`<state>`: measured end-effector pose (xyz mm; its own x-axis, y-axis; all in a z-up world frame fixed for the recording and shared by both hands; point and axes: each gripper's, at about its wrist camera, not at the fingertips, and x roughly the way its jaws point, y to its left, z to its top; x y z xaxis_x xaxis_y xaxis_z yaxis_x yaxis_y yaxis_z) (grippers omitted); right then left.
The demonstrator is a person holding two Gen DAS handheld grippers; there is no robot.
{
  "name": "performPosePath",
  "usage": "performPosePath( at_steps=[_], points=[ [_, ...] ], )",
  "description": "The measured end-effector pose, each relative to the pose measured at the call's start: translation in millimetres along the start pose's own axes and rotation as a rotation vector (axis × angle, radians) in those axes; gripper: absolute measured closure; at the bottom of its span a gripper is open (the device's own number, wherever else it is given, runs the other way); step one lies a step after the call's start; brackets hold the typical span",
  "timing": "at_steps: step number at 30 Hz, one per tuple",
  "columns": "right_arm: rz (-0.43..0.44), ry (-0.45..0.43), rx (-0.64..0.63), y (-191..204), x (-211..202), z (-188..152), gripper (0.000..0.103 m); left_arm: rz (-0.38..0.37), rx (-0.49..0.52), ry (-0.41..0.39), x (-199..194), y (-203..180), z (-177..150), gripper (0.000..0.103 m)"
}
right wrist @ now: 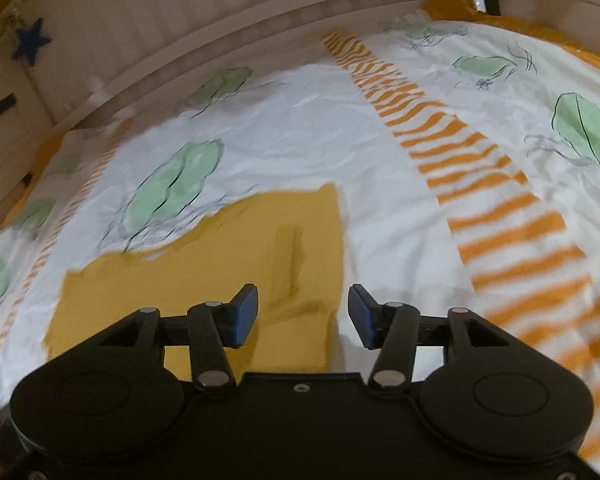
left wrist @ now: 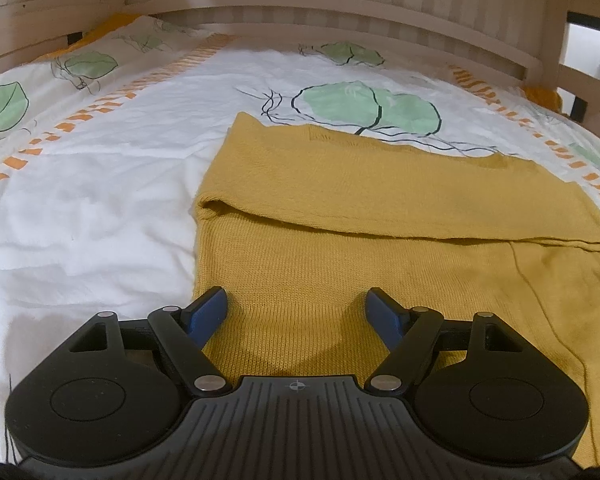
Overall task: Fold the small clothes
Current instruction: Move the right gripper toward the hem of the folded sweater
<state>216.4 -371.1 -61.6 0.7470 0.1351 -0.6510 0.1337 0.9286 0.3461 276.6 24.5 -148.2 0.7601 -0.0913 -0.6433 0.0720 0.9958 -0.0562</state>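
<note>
A mustard-yellow knitted garment [left wrist: 340,208] lies flat on a bed, spread over a white duvet cover [left wrist: 100,200] printed with green leaves and bands of orange dashes; in the left wrist view its far portion is folded over towards the camera, the folded edge running across the fabric from a rounded corner at the left to the right border of the picture, and a loose yarn thread [left wrist: 540,300] trails down the nearer layer on the right side; the left tool [left wrist: 296,304] hangs low over the near part of the garment with its blue-padded fingers [left wrist: 210,308] spread wide apart, nothing between them but the knit below, the left finger near the garment's left edge; whether the pads touch the cloth cannot be told; in the right wrist view, which is blurred, the right tool [right wrist: 302,312] is likewise open, holding nothing, its left finger [right wrist: 246,312] over the yellow garment [right wrist: 220,260] and its right finger over the white cover just beside the garment's right edge; a pale wooden slatted bed rail [left wrist: 340,4] curves round the far side of the bed; a dark blue star [right wrist: 31,42] hangs on the rail at the upper left of the right wrist view.
</note>
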Motion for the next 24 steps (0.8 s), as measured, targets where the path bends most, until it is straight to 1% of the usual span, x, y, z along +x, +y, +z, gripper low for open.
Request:
performPosePath(
  at_steps=[4, 10, 16, 20, 22, 24],
  points=[
    [0.028, 0.035, -0.005, 2.8, -32.9, -26.8, 0.043, -0.012, 0.02, 0.056, -3.9, -0.4, 5.9, 0.027],
    [0.039, 0.068, 0.028, -0.4, -67.6, -62.3, 0.043, -0.092, 0.085, 0.152, -32.0, 5.1, 1.1, 0.028],
    [0.036, 0.092, 0.029, -1.2, -91.1, -88.5, 0.043, -0.156, 0.04, 0.213, -70.7, 23.6, -16.2, 0.029],
    [0.026, 0.117, 0.02, -3.2, -102.2, -101.6, 0.043, -0.166, 0.031, 0.253, -95.4, 28.6, -20.0, 0.029],
    [0.023, 0.126, 0.018, -4.1, -107.1, -108.2, 0.043, -0.164, 0.028, 0.25, -109.2, 32.9, -24.0, 0.029],
    [0.025, 0.137, 0.028, -6.2, -111.3, -114.3, 0.042, -0.148, 0.003, 0.246, -122.4, 39.9, -29.1, 0.029]
  ],
)
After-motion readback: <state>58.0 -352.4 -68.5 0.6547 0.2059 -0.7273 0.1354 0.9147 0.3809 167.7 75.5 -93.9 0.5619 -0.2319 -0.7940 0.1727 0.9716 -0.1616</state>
